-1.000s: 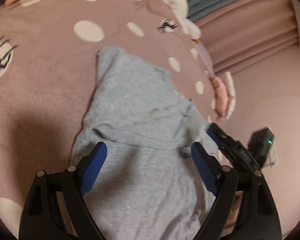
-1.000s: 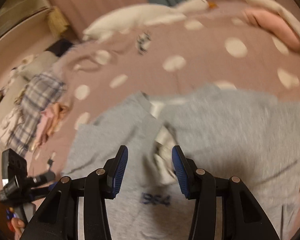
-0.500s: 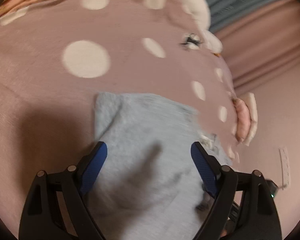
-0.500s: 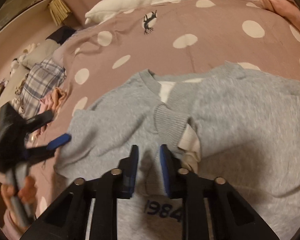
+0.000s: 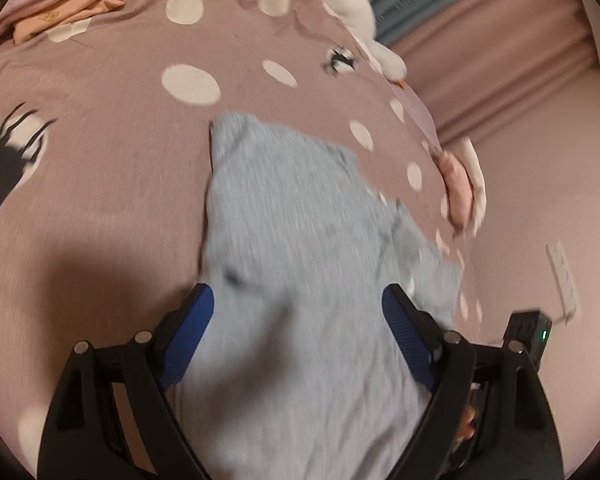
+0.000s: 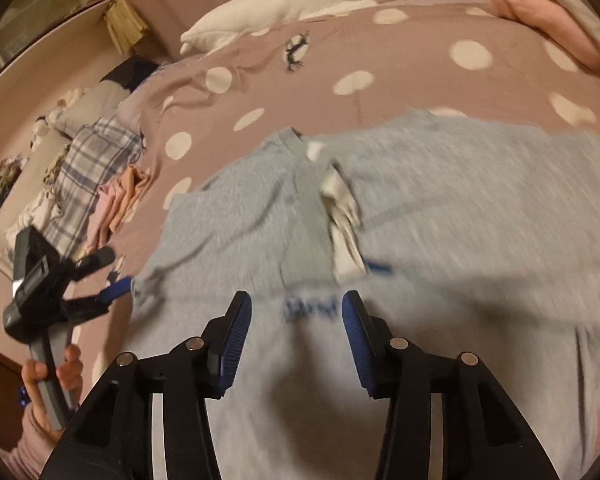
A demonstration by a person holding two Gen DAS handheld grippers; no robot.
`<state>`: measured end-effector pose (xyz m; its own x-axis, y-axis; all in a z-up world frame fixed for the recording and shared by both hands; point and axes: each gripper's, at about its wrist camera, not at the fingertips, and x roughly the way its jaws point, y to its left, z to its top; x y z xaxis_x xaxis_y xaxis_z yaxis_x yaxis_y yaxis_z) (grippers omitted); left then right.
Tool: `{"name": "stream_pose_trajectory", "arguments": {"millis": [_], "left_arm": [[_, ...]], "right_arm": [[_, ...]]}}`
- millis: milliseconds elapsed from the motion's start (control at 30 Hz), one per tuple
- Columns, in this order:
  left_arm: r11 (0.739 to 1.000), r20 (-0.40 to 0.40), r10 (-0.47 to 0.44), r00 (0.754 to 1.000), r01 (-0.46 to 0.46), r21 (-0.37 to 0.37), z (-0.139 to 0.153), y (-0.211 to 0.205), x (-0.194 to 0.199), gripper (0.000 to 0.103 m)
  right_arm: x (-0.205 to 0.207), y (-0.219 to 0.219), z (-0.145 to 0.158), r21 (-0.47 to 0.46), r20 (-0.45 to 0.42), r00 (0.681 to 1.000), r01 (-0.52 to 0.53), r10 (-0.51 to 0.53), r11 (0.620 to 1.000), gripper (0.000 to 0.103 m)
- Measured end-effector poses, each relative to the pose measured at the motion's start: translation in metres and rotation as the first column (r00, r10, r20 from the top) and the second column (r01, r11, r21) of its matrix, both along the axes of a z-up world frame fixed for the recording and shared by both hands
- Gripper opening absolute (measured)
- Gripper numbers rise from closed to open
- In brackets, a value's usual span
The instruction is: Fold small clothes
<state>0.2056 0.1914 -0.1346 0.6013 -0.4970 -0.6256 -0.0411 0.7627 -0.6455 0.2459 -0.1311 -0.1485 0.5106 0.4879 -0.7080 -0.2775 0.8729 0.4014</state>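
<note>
Grey sweatshirt [image 6: 440, 216] part-folded on the spotted bedspread [image 6: 380, 52], both tools free.

Your right gripper [image 6: 296, 320] hovers over the blue chest print at lower centre of its view, jaws apart and holding nothing; your left gripper [image 5: 298, 328] stands wide open over the garment's lower middle in its own view. One sleeve appears laid across the body, so you are between folds. Next, pick an edge or the other sleeve; both views are blurred, so settle first.
</note>
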Motion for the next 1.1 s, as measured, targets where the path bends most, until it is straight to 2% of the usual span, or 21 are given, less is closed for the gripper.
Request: {"name": "stream_pose_trajectory", "arguments": {"millis": [67,133,267,367,433,533,633,733,933,1100], "left_arm": [[0.999,0.014,-0.041,0.999,0.040,0.028,0.002,-0.014,-0.021,0.090],[0.993,0.024,-0.079,0.997,0.076,0.090,0.003,-0.031,-0.041,0.093],[0.962,0.034,-0.182,0.983,0.171,0.215,0.001,-0.071,-0.074,0.093],[0.941,0.010,-0.235,0.972,0.225,0.252,-0.009,-0.090,-0.085,0.093],[0.937,-0.020,-0.255,0.967,0.253,0.240,-0.019,-0.098,-0.088,0.093],[0.944,-0.060,-0.270,0.961,0.276,0.182,-0.033,-0.102,-0.095,0.092],[0.944,-0.065,-0.266,0.962,0.274,0.186,-0.036,-0.100,-0.106,0.093],[0.950,-0.080,-0.263,0.961,0.273,0.154,-0.035,-0.095,-0.115,0.093],[0.974,-0.038,-0.209,0.977,0.211,0.079,-0.019,-0.073,-0.138,0.093],[0.990,-0.009,-0.120,0.993,0.120,0.076,-0.008,-0.040,-0.151,0.096]], "right_arm": [[-0.013,-0.008,-0.001,0.010,-0.011,1.000,0.002,-0.002,1.000,0.047],[-0.025,-0.015,0.001,-0.007,-0.006,1.000,0.010,-0.010,1.000,0.047],[-0.049,-0.018,0.007,-0.098,0.037,0.999,0.042,-0.038,0.994,0.047],[-0.063,-0.015,0.005,-0.164,0.049,0.998,0.050,-0.042,0.985,0.047],[-0.071,-0.012,0.002,-0.172,0.037,0.999,0.029,-0.023,0.985,0.047],[-0.083,-0.011,-0.009,-0.154,0.002,1.000,0.003,-0.003,0.988,0.047],[-0.090,-0.013,-0.024,-0.140,-0.055,0.998,0.007,-0.015,0.990,0.047],[-0.104,-0.018,-0.028,-0.121,-0.062,0.998,0.007,-0.014,0.993,0.047],[-0.128,-0.038,-0.025,0.004,-0.091,0.996,-0.008,0.009,1.000,0.052],[-0.143,-0.077,-0.016,0.109,-0.071,0.994,0.091,-0.083,0.990,0.053]]}}
